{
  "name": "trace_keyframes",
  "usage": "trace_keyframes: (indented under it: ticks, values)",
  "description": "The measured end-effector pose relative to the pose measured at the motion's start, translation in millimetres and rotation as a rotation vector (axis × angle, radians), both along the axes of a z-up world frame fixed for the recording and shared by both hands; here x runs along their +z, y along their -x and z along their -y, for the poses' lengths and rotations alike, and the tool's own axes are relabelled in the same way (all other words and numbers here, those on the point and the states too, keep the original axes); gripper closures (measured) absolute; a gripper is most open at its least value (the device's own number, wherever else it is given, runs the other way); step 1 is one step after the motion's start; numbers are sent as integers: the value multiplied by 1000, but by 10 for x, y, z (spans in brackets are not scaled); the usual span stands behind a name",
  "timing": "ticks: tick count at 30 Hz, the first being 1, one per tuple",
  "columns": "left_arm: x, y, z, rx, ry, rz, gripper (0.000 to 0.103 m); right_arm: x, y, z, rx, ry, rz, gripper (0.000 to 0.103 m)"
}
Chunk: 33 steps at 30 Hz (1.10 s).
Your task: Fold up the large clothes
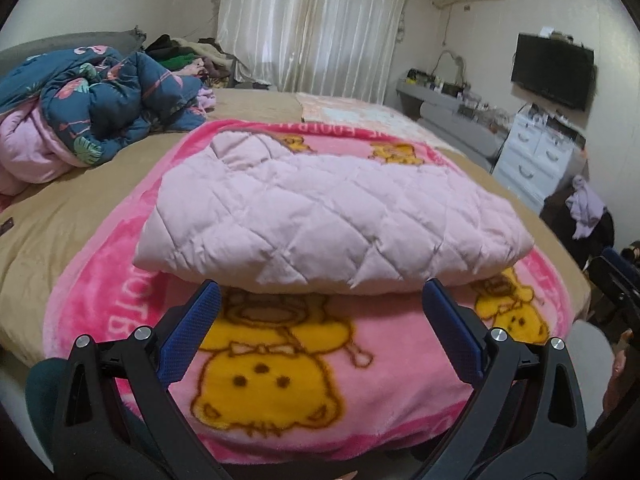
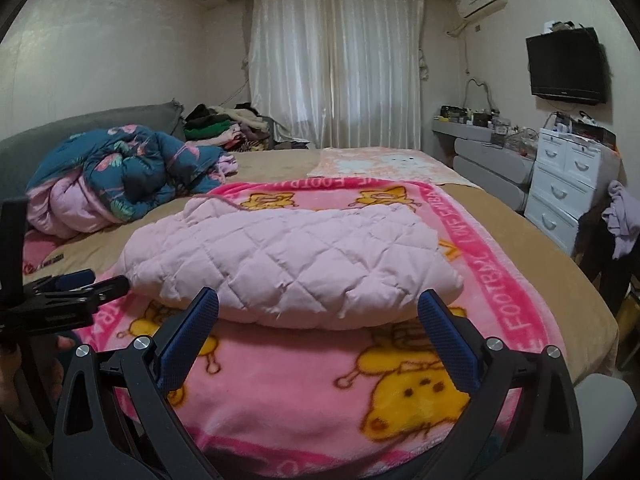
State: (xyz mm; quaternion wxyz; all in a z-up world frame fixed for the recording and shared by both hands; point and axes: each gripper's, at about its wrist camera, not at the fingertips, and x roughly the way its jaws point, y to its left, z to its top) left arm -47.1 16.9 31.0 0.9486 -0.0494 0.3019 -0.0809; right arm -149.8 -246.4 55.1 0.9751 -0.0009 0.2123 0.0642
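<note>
A pale pink quilted garment (image 1: 316, 216) lies folded into a thick bundle on a pink blanket with yellow bear prints (image 1: 280, 376). My left gripper (image 1: 320, 294) stands open just in front of the bundle's near edge, nothing between its blue pads. From the right wrist the same quilted garment (image 2: 296, 264) sits on the pink blanket (image 2: 288, 392). My right gripper (image 2: 318, 302) is open too, its tips at the near edge. The left gripper (image 2: 92, 280) shows side-on at the left, beside the bundle's left end.
A crumpled dark blue floral quilt (image 1: 100, 108) and a pile of clothes (image 2: 224, 124) sit at the bed's far left. The tan bed (image 2: 520, 240) drops off at right, where a white drawer unit (image 2: 568, 184), a grey dresser (image 2: 492, 160) and a wall TV (image 2: 568, 66) stand.
</note>
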Motion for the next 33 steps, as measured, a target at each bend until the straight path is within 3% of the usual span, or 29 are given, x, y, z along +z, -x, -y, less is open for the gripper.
trace_keyframes:
  ticks: [6, 15, 33]
  values:
    - [-105, -4, 86, -17, -25, -13, 9, -176, 2, -70, 8, -9, -10, 4]
    - [-229, -44, 164, -12, -54, -25, 9, -572, -248, -129, -1, -41, -144, 4]
    - [-255, -30, 214, -7, -92, -28, 9, -632, -293, -134, 2, -29, -161, 4]
